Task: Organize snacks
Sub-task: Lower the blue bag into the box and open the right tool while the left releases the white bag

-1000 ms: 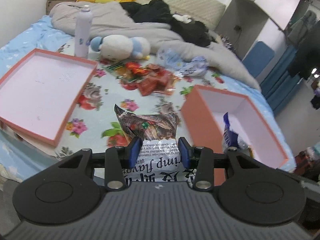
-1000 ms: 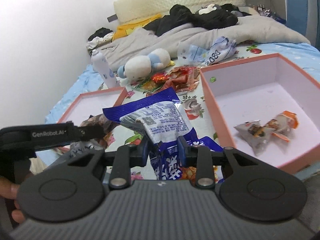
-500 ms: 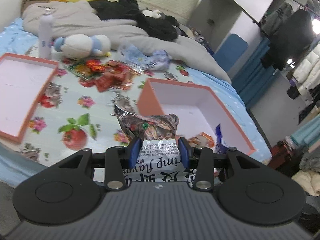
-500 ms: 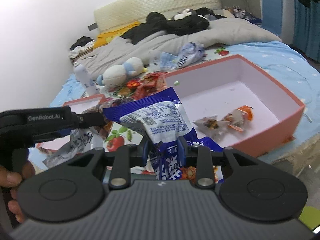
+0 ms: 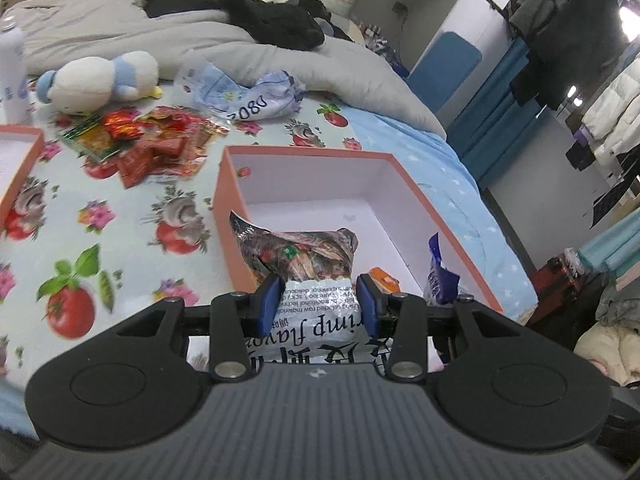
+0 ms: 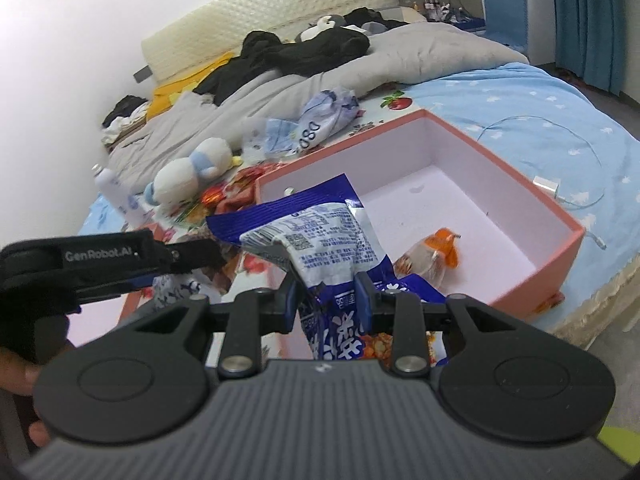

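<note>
My left gripper (image 5: 318, 298) is shut on a brown shrimp-flavour snack bag (image 5: 298, 252) and holds it over the near left corner of the deep pink box (image 5: 304, 154). My right gripper (image 6: 326, 294) is shut on a blue and white snack bag (image 6: 320, 236), held above the same box (image 6: 440, 120) at its near side. A small orange-tipped snack packet (image 6: 434, 250) lies on the box floor. The blue bag's edge (image 5: 440, 272) and the left gripper (image 6: 100, 264) each show in the other view. A pile of red snack packets (image 5: 152, 144) lies on the bed beyond the box.
A shallow pink lid (image 5: 20, 160) lies at the left. A plush toy (image 5: 96, 80), a white bottle (image 5: 12, 76), a crumpled plastic bag (image 5: 248, 96), grey blankets and dark clothes lie further back. A white charger cable (image 6: 560, 196) lies right of the box.
Both grippers have swung right with their bags, from over the floral sheet to over the deep pink box. Both grips are unchanged.
</note>
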